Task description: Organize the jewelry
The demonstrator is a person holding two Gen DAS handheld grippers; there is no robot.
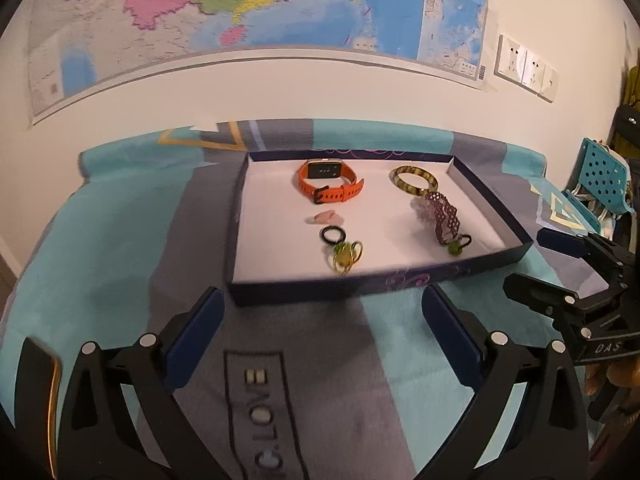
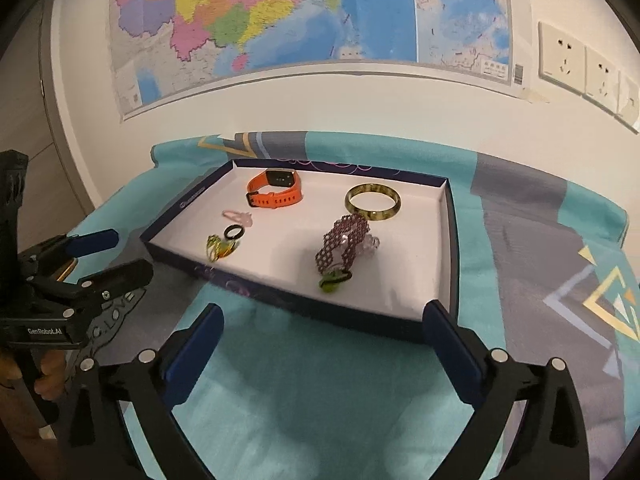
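A shallow dark-blue box with a white floor lies on the cloth. In it are an orange watch, a yellow-green bangle, a purple beaded bracelet, a black ring, a pink piece, a gold-green piece and a small green piece. My left gripper is open and empty in front of the box. My right gripper is open and empty at the box's near edge.
A teal and grey cloth covers the table against a white wall with a map. Wall sockets are at the right. A teal perforated object stands at the far right.
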